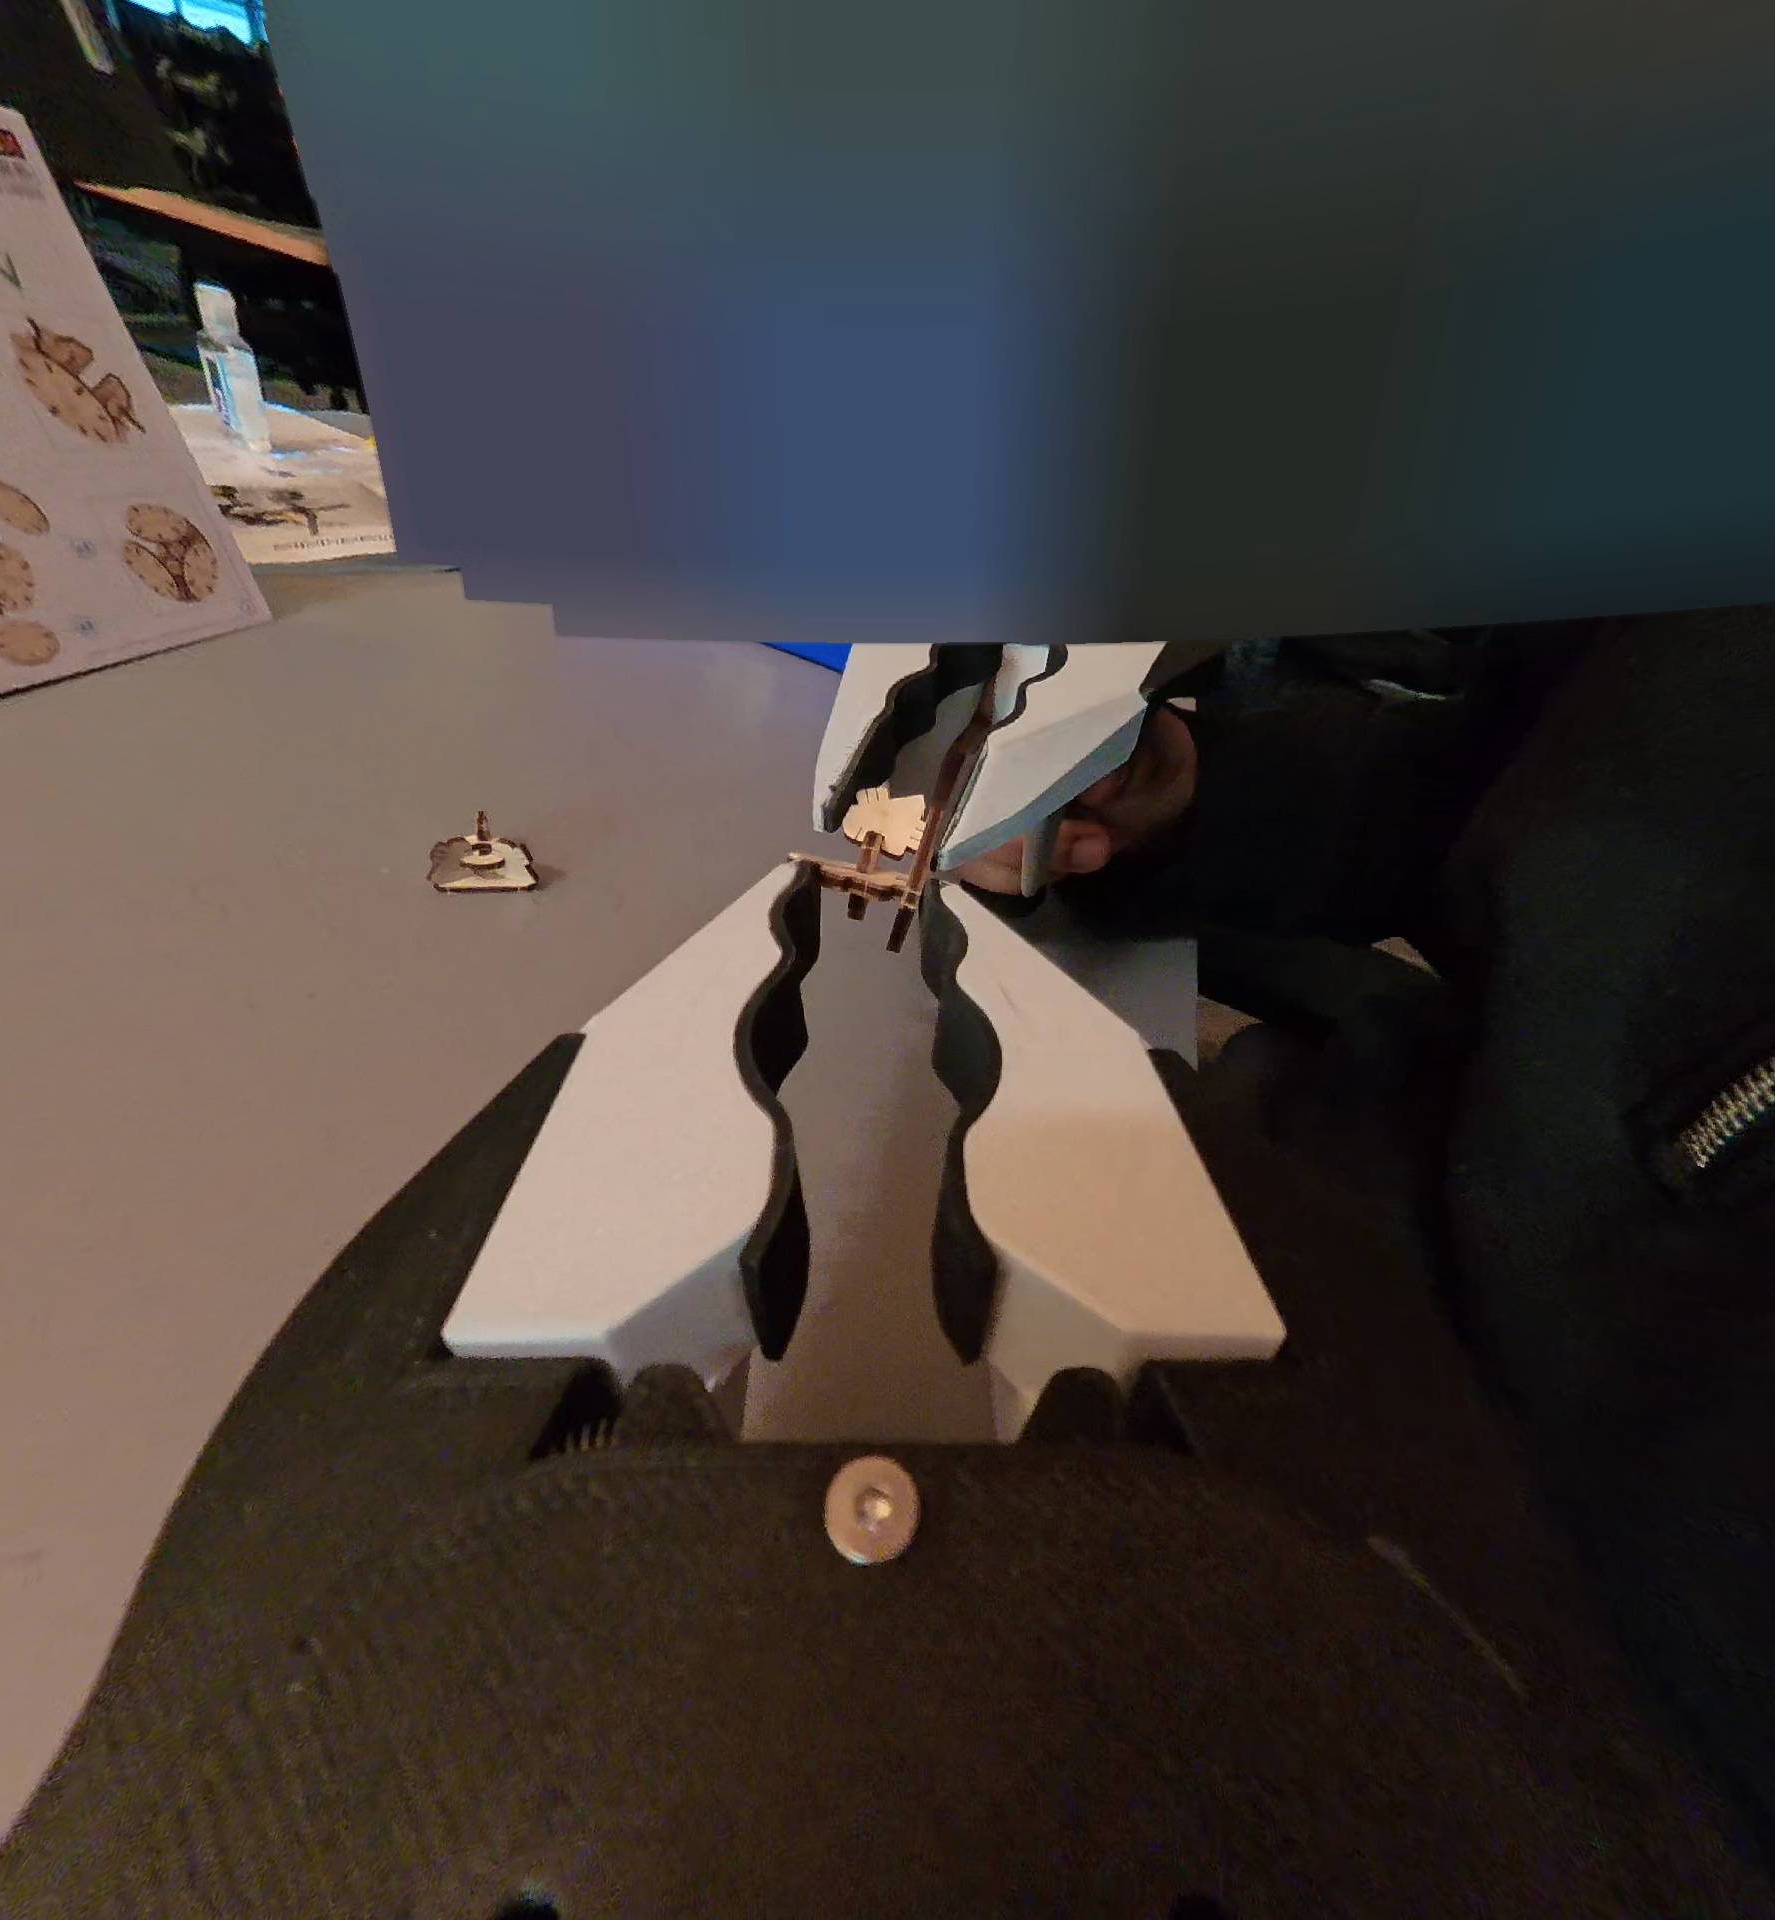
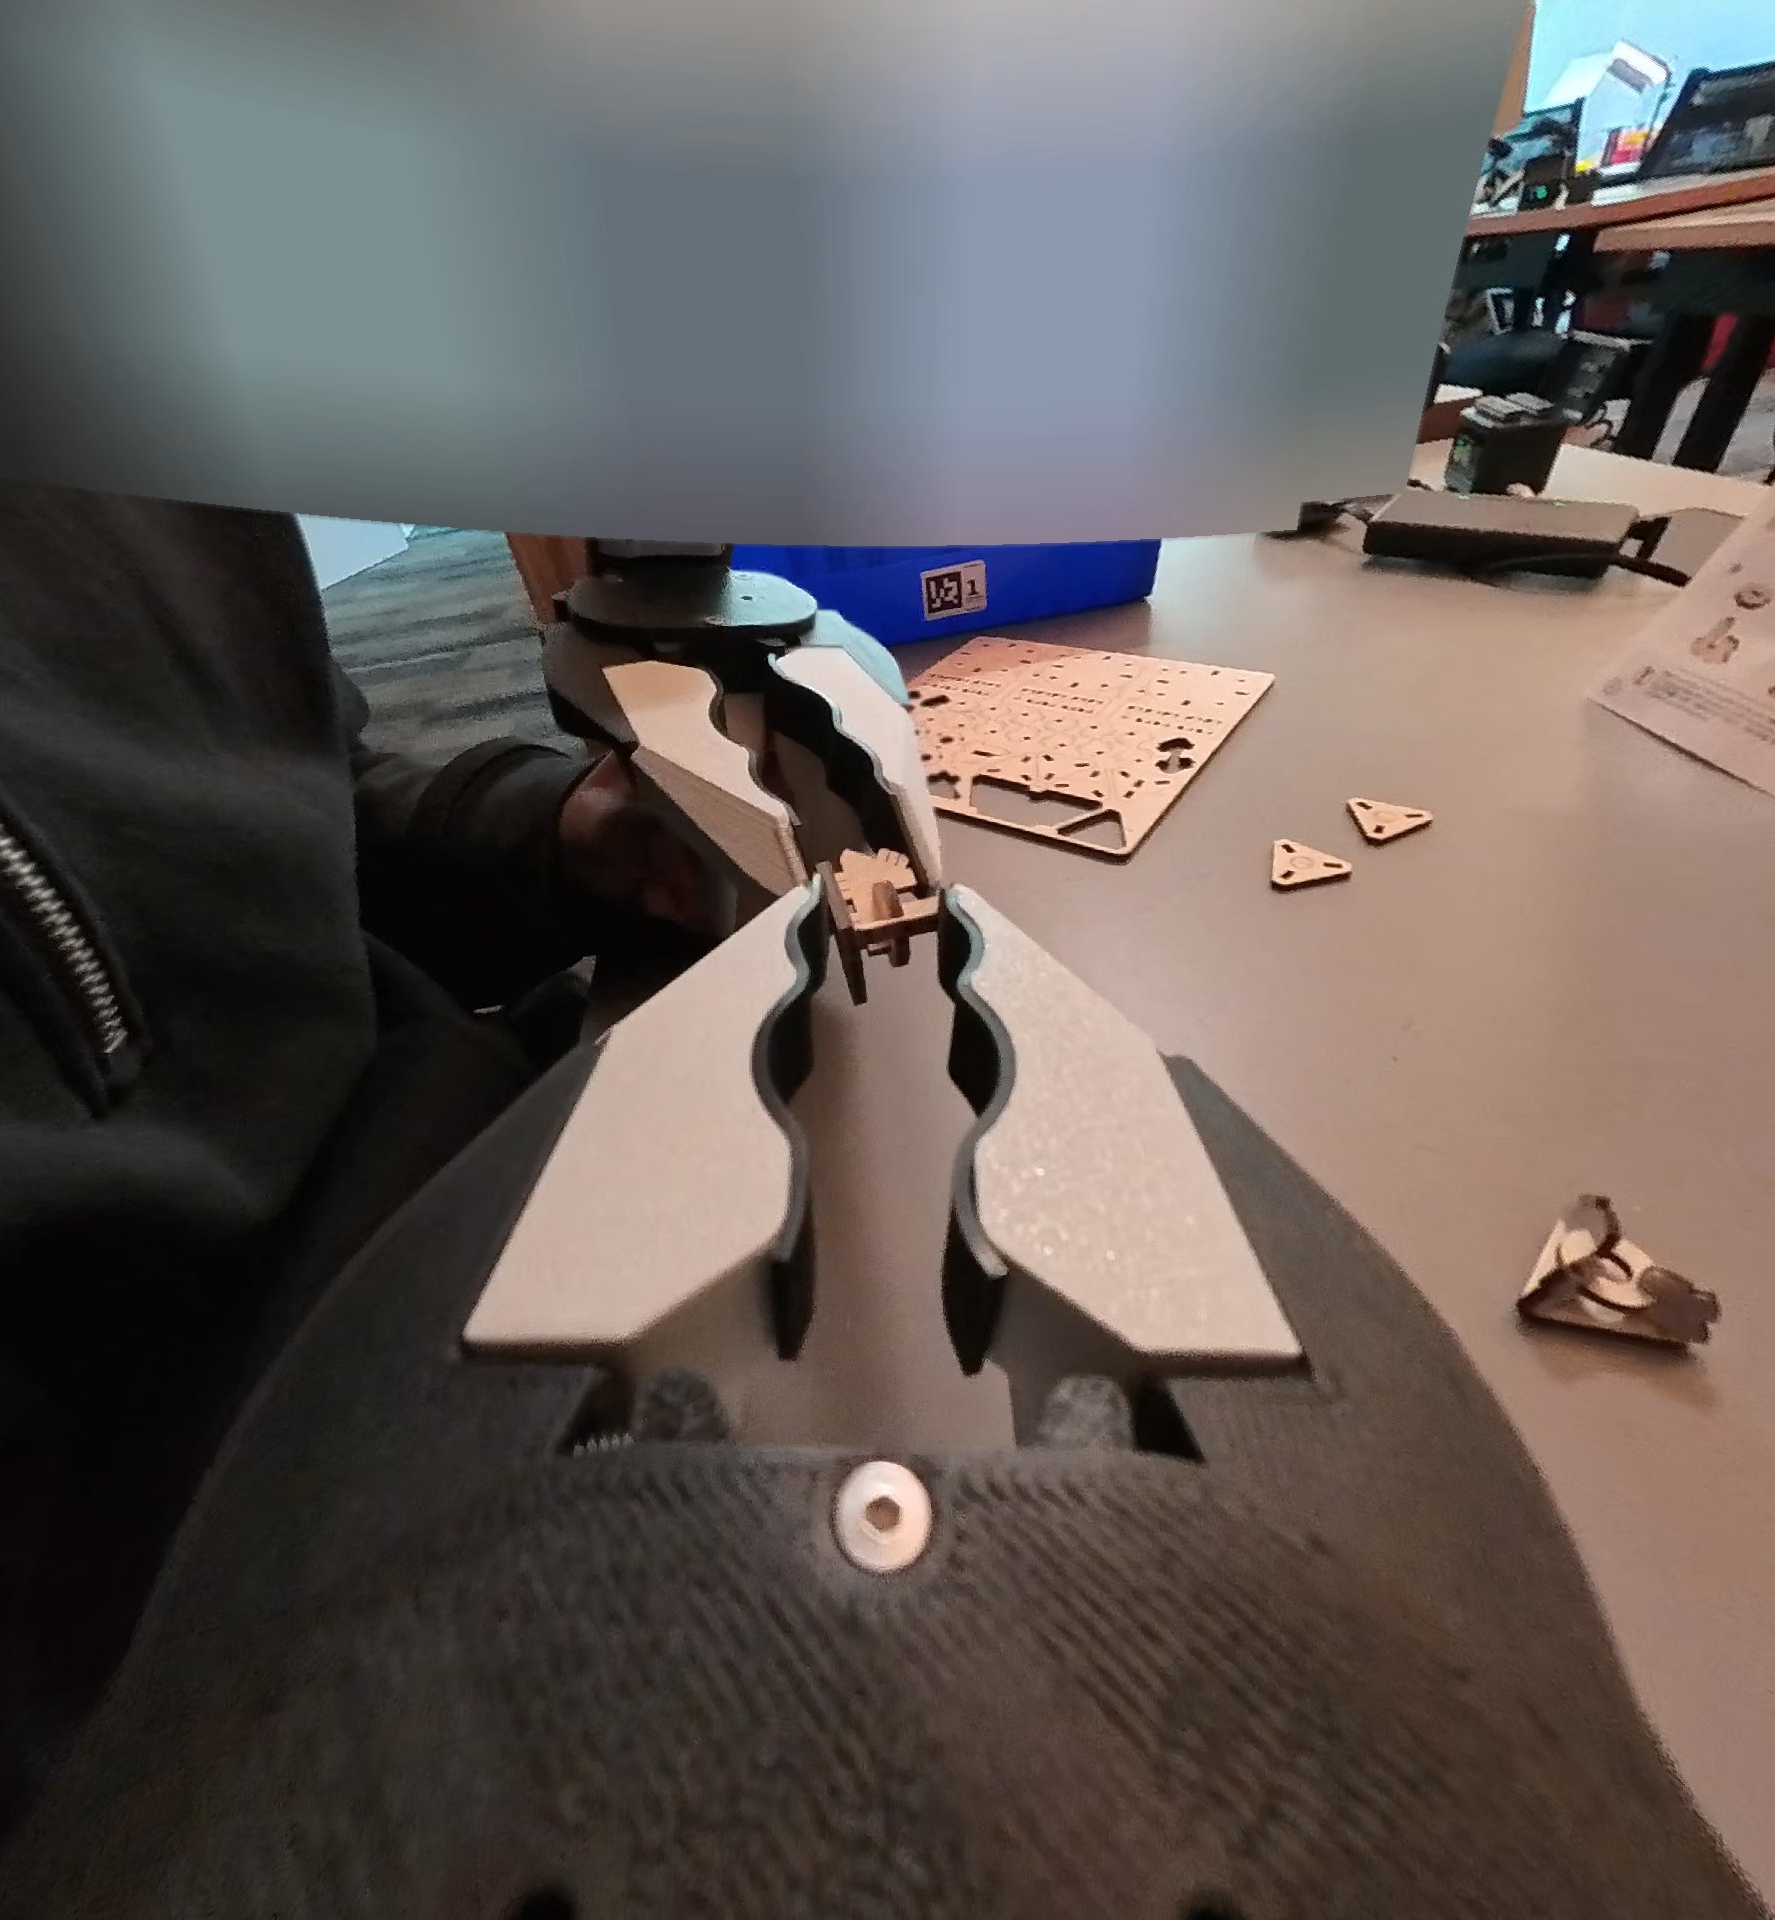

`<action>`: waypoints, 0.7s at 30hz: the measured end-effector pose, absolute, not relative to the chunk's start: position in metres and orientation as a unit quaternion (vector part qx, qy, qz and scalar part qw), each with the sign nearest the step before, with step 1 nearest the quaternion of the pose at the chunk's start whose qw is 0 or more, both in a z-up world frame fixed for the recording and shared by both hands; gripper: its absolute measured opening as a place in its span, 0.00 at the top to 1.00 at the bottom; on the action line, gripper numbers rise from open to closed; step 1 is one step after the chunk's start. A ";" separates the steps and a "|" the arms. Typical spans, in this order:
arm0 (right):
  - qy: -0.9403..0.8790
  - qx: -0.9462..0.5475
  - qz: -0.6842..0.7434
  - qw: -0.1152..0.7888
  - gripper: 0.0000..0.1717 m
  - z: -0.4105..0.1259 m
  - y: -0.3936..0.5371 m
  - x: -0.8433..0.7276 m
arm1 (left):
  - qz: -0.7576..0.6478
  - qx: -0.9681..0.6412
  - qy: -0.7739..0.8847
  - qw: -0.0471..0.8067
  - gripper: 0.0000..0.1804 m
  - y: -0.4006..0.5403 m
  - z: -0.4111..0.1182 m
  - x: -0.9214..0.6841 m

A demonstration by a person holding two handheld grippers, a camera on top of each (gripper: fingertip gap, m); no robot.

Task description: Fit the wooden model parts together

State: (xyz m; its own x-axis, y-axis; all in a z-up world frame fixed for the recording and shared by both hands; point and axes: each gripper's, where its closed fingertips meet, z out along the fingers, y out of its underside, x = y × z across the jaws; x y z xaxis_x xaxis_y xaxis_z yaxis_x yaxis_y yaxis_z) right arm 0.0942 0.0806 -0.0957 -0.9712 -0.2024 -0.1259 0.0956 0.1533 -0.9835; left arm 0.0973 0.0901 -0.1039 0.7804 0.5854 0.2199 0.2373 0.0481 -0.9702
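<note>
Both grippers meet tip to tip over the grey table (image 2: 1382, 1039) on one small pale laser-cut wooden assembly (image 1: 878, 868); the left gripper (image 1: 862, 883) is closed on its flat cross-plate, which lies level and spans that gripper's fingertips; the right gripper (image 2: 878, 920) is clamped on it from the opposite side. A thin upright strip, the assembly's longest part, runs top to bottom against the right gripper's inner pad; the toothed wheel faces the left gripper; neither hand is nearer.
</note>
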 end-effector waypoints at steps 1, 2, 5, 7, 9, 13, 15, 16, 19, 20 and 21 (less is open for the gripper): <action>0.749 -0.042 -0.651 0.115 0.89 -0.096 0.081 0.095 | 0.135 -0.679 -0.302 0.656 0.91 0.090 -0.104 0.098; 0.748 -0.048 -0.652 0.115 0.89 -0.095 0.081 0.096 | 0.136 -0.680 -0.299 0.655 0.91 0.091 -0.104 0.099; 0.750 -0.060 -0.650 0.110 0.89 -0.095 0.082 0.097 | 0.133 -0.683 -0.298 0.654 0.91 0.091 -0.105 0.100; 0.750 -0.061 -0.650 0.112 0.89 -0.096 0.082 0.096 | 0.128 -0.683 -0.300 0.654 0.91 0.092 -0.105 0.100; 0.749 -0.059 -0.649 0.118 0.89 -0.097 0.083 0.095 | 0.107 -0.681 -0.306 0.656 0.91 0.093 -0.107 0.098; 0.746 -0.053 -0.651 0.130 0.89 -0.098 0.085 0.094 | 0.102 -0.679 -0.305 0.660 0.91 0.095 -0.106 0.098; 0.748 -0.053 -0.650 0.128 0.89 -0.099 0.086 0.094 | 0.084 -0.674 -0.307 0.667 0.91 0.096 -0.106 0.098; 0.748 -0.054 -0.649 0.128 0.89 -0.099 0.086 0.094 | 0.076 -0.673 -0.306 0.669 0.90 0.096 -0.106 0.099; 0.747 -0.053 -0.648 0.136 0.89 -0.101 0.087 0.093 | 0.063 -0.673 -0.306 0.670 0.88 0.097 -0.106 0.099; 0.746 -0.052 -0.649 0.141 0.89 -0.101 0.087 0.093 | 0.058 -0.673 -0.305 0.671 0.88 0.098 -0.107 0.100; 0.745 -0.051 -0.649 0.147 0.89 -0.101 0.087 0.093 | 0.053 -0.673 -0.303 0.672 0.87 0.098 -0.106 0.100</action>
